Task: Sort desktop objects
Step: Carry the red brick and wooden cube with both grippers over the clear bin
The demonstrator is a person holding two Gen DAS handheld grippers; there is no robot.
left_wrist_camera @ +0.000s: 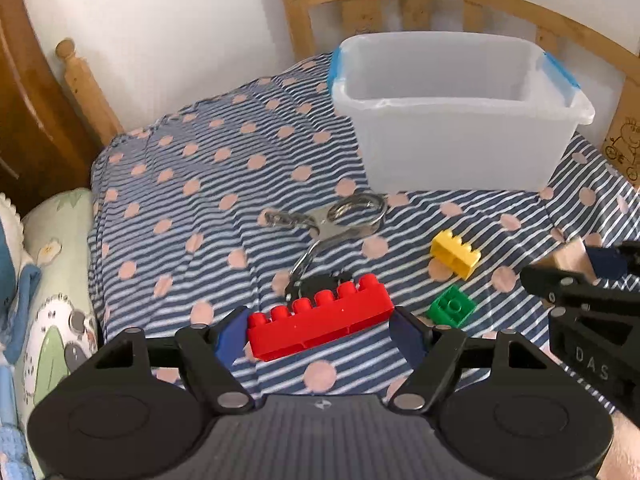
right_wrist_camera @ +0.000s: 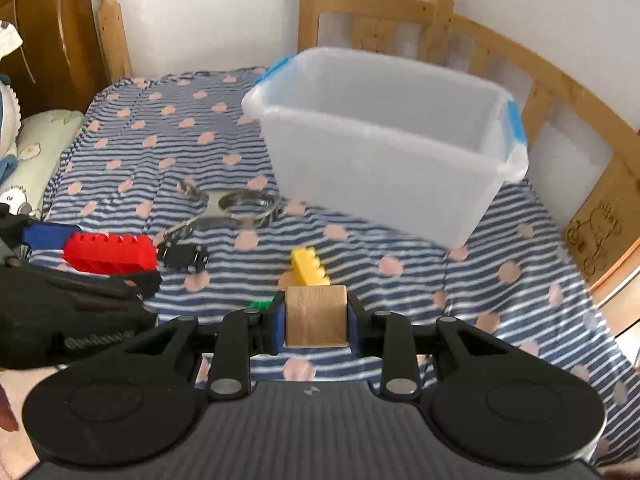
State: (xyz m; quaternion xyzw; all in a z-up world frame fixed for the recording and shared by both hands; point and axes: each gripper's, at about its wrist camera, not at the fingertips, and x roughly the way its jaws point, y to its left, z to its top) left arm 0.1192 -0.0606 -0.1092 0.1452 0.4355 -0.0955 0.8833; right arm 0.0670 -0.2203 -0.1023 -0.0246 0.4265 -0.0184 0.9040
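Observation:
My left gripper (left_wrist_camera: 320, 330) is shut on a long red brick (left_wrist_camera: 320, 322), its blue pads pressed on both ends; the brick also shows in the right wrist view (right_wrist_camera: 110, 254). My right gripper (right_wrist_camera: 316, 316) is shut on a wooden block (right_wrist_camera: 317, 316); the block also shows at the right edge of the left wrist view (left_wrist_camera: 572, 260). A yellow brick (left_wrist_camera: 456, 254) and a small green brick (left_wrist_camera: 450, 306) lie on the striped cloth. A metal keyring with a black fob (left_wrist_camera: 332, 220) lies beyond the red brick. A clear plastic bin (left_wrist_camera: 460, 120) stands behind.
The striped, dotted cloth (left_wrist_camera: 200, 200) covers the surface. A wooden bed frame (left_wrist_camera: 480, 8) runs behind the bin and along the right. A pillow with cartoon print (left_wrist_camera: 52, 280) lies at the left. A wooden cabinet (left_wrist_camera: 24, 100) stands far left.

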